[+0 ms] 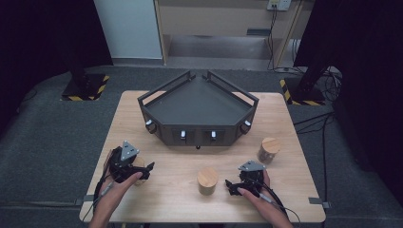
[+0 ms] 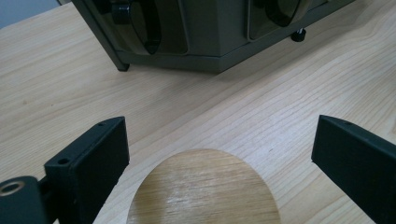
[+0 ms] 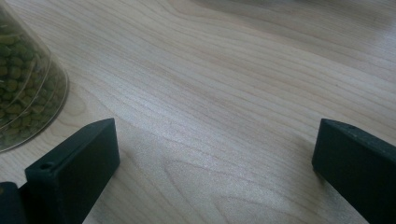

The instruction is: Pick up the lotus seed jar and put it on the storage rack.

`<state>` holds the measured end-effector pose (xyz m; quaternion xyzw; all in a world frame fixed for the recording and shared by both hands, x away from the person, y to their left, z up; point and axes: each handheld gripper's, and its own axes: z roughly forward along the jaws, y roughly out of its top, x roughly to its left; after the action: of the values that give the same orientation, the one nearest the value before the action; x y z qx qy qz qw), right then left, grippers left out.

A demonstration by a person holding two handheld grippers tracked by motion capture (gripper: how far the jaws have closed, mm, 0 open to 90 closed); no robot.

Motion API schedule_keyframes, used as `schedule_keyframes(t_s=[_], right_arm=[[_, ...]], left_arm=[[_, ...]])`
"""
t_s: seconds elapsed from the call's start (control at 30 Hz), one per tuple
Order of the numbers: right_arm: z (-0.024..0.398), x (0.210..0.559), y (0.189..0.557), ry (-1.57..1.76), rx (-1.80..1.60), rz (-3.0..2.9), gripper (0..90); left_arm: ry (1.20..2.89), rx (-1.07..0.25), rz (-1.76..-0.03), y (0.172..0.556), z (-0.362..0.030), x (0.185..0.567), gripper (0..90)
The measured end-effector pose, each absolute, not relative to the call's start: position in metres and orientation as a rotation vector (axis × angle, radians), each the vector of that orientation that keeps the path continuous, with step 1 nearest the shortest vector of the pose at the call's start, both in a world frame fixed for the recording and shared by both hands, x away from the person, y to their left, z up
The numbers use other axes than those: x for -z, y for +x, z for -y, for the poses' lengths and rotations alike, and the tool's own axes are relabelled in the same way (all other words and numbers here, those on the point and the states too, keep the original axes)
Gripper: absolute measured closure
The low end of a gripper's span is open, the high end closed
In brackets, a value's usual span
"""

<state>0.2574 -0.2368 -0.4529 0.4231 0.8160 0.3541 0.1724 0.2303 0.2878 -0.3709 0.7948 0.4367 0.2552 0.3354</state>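
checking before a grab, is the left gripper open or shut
Open: the left gripper has its jaws spread wide, either side of a jar's wooden lid, not touching it.

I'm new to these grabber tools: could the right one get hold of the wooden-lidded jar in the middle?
Probably yes. The right gripper is open beside the middle jar, with bare table between them. In the right gripper view the jar sits outside the jaws, so it must shift over first.
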Motion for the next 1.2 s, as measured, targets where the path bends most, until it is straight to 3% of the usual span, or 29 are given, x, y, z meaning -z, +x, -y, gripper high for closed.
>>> schedule_keyframes(t_s=[1.2], right_arm=[[0.237,0.453,0.257,1.201,-1.005,-2.316,0.7]], left_arm=[[2.073,-0.651,-1.193,0.225,-0.304,0.398,3.0]])
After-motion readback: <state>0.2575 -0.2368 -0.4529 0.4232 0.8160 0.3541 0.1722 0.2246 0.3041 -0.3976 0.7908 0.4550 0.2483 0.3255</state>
